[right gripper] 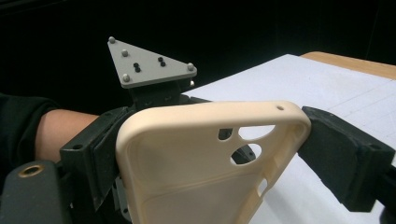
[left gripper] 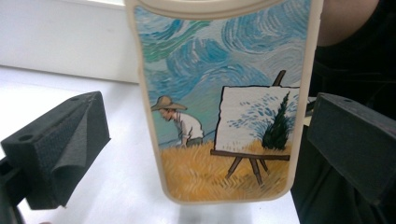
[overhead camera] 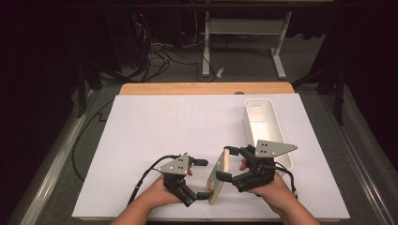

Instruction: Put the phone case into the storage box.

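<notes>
The light, flexible phone case (right gripper: 196,163) is clamped across its edges by the right gripper (overhead camera: 234,166), best held there, while the left gripper (overhead camera: 199,180) jaws stand open around it.

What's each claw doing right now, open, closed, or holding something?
Left claw: open, its jaws standing clear on either side of the phone case.
Right claw: shut on the phone case, gripping its two edges.

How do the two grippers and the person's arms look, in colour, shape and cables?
The left gripper and the right gripper are black, with blocky textured jaws. Each carries a grey three-cornered plate with small studs and trails a black cable. A dark sleeve covers the upper part of one arm.
</notes>
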Motion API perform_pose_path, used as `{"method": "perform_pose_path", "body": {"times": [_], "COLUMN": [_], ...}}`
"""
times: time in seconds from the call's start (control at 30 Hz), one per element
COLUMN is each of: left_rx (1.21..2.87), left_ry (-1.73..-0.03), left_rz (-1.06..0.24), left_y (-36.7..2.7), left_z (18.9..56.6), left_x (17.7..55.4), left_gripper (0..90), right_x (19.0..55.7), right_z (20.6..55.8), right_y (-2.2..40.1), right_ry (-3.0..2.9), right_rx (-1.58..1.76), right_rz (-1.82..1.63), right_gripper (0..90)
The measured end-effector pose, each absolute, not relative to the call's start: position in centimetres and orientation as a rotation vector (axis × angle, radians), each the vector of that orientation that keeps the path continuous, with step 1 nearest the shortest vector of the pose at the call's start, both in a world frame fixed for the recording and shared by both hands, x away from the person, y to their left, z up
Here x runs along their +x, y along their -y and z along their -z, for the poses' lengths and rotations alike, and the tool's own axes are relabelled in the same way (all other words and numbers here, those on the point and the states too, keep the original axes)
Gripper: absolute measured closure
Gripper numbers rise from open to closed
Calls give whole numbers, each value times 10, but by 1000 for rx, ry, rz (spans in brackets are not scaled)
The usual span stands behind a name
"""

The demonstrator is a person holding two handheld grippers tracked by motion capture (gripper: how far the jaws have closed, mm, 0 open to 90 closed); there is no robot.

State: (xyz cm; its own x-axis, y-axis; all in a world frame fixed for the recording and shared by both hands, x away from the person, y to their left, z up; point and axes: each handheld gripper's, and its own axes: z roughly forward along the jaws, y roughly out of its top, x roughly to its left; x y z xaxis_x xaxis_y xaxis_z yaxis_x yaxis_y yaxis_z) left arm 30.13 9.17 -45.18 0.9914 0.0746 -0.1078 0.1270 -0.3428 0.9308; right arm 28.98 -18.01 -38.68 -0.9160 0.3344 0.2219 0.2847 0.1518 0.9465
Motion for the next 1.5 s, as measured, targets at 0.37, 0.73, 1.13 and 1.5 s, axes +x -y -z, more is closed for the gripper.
{"method": "perform_pose_path", "body": {"times": [0.37, 0.73, 1.13, 1.5], "left_rx": [1914, 1901, 1865, 1830], "left_ry": [-285, -477, -604, -664], "left_rz": [-60, -243, -365, -388], "left_y": [-119, -162, -193, -194], "left_z": [450, 453, 464, 468], "left_x": [300, 294, 289, 289], "left_gripper": [5, 5, 5, 3], "right_x": [290, 290, 290, 290], "right_z": [386, 386, 386, 383], "right_y": [183, 185, 190, 200], "right_ry": [-2330, -2314, -2287, -2240], "right_rx": [638, 637, 644, 657], "right_rz": [-1875, -1841, -1802, -1776], "right_gripper": [126, 126, 126, 125]}}
